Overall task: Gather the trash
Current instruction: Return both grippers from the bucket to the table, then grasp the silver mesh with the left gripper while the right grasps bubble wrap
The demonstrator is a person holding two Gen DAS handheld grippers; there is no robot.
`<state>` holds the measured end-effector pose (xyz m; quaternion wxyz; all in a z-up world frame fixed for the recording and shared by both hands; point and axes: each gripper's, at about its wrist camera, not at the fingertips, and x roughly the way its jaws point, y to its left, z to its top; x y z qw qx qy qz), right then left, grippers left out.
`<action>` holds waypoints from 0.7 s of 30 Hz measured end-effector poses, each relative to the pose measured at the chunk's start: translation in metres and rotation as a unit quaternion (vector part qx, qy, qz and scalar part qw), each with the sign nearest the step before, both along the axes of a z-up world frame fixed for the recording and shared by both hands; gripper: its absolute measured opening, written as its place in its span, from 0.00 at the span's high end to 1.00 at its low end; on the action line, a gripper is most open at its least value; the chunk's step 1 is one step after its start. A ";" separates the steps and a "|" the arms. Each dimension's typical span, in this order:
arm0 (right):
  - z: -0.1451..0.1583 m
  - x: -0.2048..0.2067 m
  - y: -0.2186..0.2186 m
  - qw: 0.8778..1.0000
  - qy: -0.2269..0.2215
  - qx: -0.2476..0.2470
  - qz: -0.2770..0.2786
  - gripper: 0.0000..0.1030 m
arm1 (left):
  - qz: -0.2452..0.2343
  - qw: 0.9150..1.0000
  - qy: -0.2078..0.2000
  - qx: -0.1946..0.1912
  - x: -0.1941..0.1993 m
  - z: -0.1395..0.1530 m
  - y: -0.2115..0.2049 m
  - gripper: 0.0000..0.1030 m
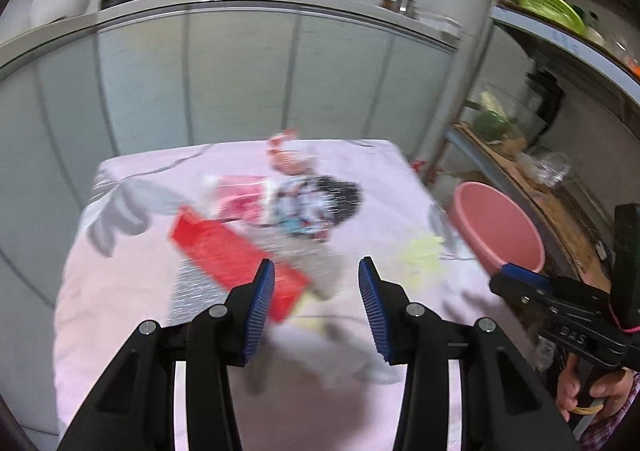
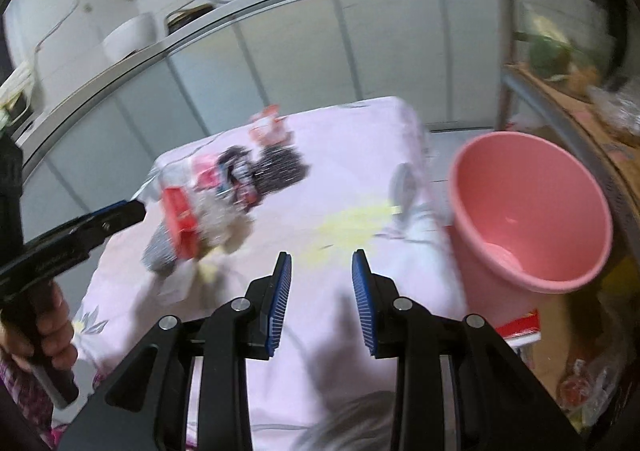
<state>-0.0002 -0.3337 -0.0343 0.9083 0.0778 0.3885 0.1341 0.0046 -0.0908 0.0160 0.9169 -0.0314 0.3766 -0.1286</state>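
- Both views were smeared by motion blur, so the trash on the pink cloth (image 1: 132,315) was hard to read in detail.
- A red flat packet (image 1: 236,255) lay in the middle of the cloth; its print could not be made out.
- Beside it lay a clear wrapper with a dark-haired figure printed on it (image 1: 316,203), and past that a small red-and-white wrapper (image 1: 286,157) near the far edge of the table; where one piece ended and the next began was unclear.
- A pale yellow scrap (image 1: 420,255) lay toward the right side of the cloth, too blurred to identify.
- The pink bucket (image 2: 532,211) stood just beside the table's right edge, tilted toward the camera; something pale pink lay at its bottom, unidentifiable.
- The left gripper (image 1: 316,311) hovered above the cloth near the red packet, its blue-padded fingers (image 1: 260,311) spread apart and holding nothing.
- The right gripper (image 2: 322,301) hovered over the near right part of the cloth, jaws likewise apart and empty, between the trash pile and the bucket.
- In the right wrist view the left hand (image 2: 50,335) gripped its tool's handle at the frame's left edge, partly cut off.
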 end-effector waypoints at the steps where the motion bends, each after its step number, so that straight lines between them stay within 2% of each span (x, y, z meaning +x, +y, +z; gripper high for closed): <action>1: -0.001 0.000 0.008 1.000 0.002 -0.001 0.013 0.69 | 0.006 1.000 0.001 0.002 -0.001 -0.002 0.008 0.58; 6: -0.005 0.002 0.048 0.997 0.010 -0.013 0.070 0.69 | 0.042 0.999 0.012 0.009 -0.007 -0.017 0.052 0.58; 10: -0.008 0.013 0.071 0.995 0.013 -0.024 0.096 0.69 | 0.060 0.998 0.023 0.005 -0.012 -0.026 0.070 0.58; 12: -0.008 0.022 0.083 0.994 0.016 -0.023 0.108 0.64 | 0.063 0.998 0.027 0.003 -0.016 -0.031 0.079 0.58; 13: -0.008 0.025 0.086 0.993 0.015 -0.022 0.111 0.56 | 0.063 0.998 0.030 0.002 -0.018 -0.033 0.082 0.58; 14: -0.008 0.029 0.091 0.993 0.012 -0.022 0.114 0.52 | 0.063 0.997 0.033 0.001 -0.019 -0.035 0.083 0.58; 21: -0.018 0.062 0.112 0.992 0.010 -0.046 0.118 0.51 | 0.060 0.996 0.060 -0.005 -0.014 -0.050 0.088 0.58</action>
